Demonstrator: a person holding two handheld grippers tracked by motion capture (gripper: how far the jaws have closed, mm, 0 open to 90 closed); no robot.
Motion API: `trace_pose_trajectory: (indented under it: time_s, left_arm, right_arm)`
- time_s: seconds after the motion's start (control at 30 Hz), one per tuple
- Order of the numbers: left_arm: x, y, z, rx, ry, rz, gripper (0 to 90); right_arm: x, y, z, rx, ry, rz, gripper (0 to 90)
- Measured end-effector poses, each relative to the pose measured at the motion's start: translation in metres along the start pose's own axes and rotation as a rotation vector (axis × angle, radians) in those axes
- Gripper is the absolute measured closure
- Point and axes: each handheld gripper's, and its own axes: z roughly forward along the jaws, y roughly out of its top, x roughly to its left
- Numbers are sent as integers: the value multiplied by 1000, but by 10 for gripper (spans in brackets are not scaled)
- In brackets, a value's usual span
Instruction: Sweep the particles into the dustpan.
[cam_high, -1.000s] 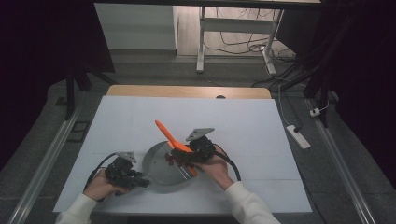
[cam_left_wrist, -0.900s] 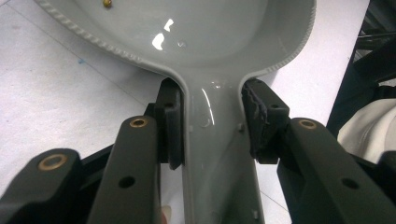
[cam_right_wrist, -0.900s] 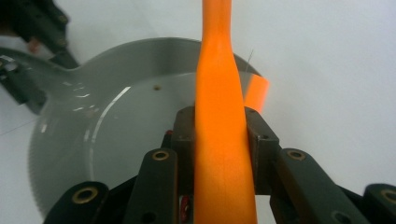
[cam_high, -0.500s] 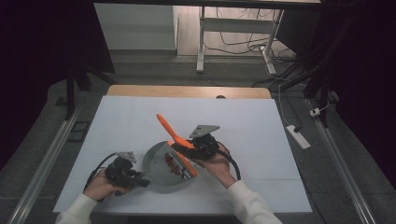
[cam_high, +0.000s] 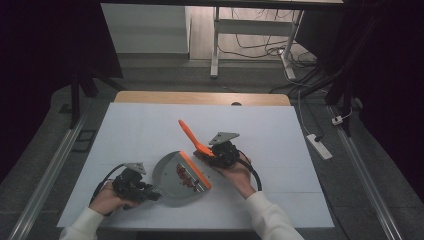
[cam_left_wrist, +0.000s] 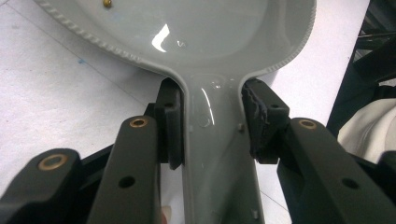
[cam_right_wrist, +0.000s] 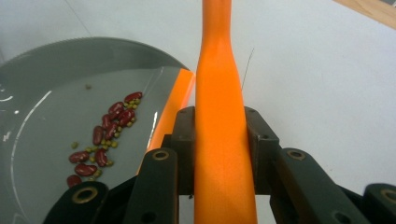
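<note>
- High view: one grey dustpan (cam_high: 172, 177) lies flat on the white table (cam_high: 280, 130), near the person's edge. The left gripper (cam_high: 142, 192) grips its handle, and the right gripper (cam_high: 216, 154) holds one orange brush (cam_high: 192, 137) by the handle, which slants up and away over the table. Compared with a second ago, the brush has lifted and drawn back to the right of the pan's orange lip (cam_high: 195, 170) — a sweep looks finished, with a small pile of beans (cam_high: 184, 175) now inside the pan.
- Left gripper view: the jaws stand narrow, both pads pressed against the sides of the dustpan handle (cam_left_wrist: 217, 140). The pan's bowl spreads out ahead, and one small yellowish speck (cam_left_wrist: 108, 3) sits at its top edge.
- Right gripper view: the jaws clamp the brush handle (cam_right_wrist: 219, 116) from both sides, closed onto it. Left of it in the pan (cam_right_wrist: 42, 140) lie about eleven red beans (cam_right_wrist: 102, 137) in a loose line, mixed with roughly a dozen small green ones (cam_right_wrist: 112, 147) — the exact count is hard to fix. No loose beans show on the table here, so the sweeping seems mostly done.
</note>
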Motion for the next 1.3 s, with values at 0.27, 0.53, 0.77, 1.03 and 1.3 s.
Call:
trace_pose_trajectory:
  time_s: [0.27,0.53,0.77,1.03,1.3]
  left_arm:
    - [-1,0,0,-2,1,-2,613]
    - [-1,0,0,-1,3,-2,613]
    - [0,0,0,2,2,1,613]
    - [0,0,0,3,1,1,613]
    - [0,0,0,2,1,2,613]
  right_arm:
    - [-2,-4,5,22,-11,2,694]
    - [7,-4,8,15,21,8,693]
    - [19,-3,10,10,22,-19,693]
    - [26,-3,12,-27,55,26,693]
    - [37,4,9,-93,183,53,694]
